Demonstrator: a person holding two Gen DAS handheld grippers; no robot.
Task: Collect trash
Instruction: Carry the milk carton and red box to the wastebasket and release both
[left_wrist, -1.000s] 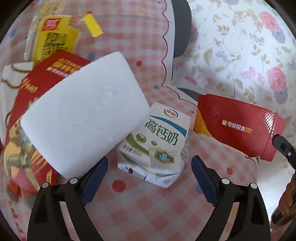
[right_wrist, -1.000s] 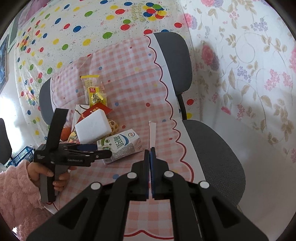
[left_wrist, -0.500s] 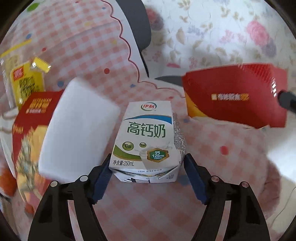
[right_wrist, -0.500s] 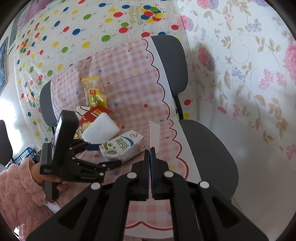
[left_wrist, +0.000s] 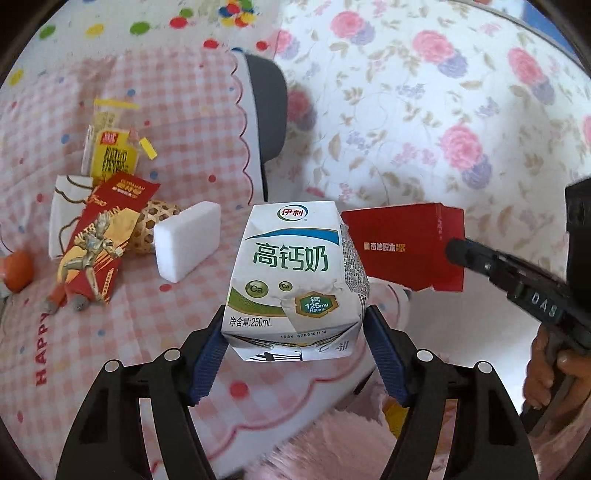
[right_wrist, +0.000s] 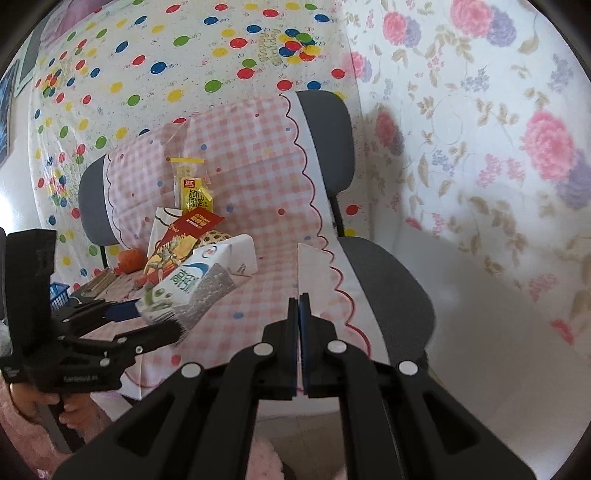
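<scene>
A pink checked cloth (left_wrist: 122, 332) drapes a grey chair (right_wrist: 384, 295) before floral and dotted sheets. On the cloth, behind and left of the milk carton (left_wrist: 295, 280), lie a white foam block (left_wrist: 186, 240), a red toy pack (left_wrist: 99, 243), a yellow wrapper (left_wrist: 112, 155) and an orange (left_wrist: 16, 269). The left gripper (left_wrist: 295, 347) is closing on the carton's sides, holding it clear of the cloth, its long axis pointing away along the fingers, printed face up. The right gripper (right_wrist: 298, 306), pressed together, pinches a red box (left_wrist: 406, 247) just right of the carton.
</scene>
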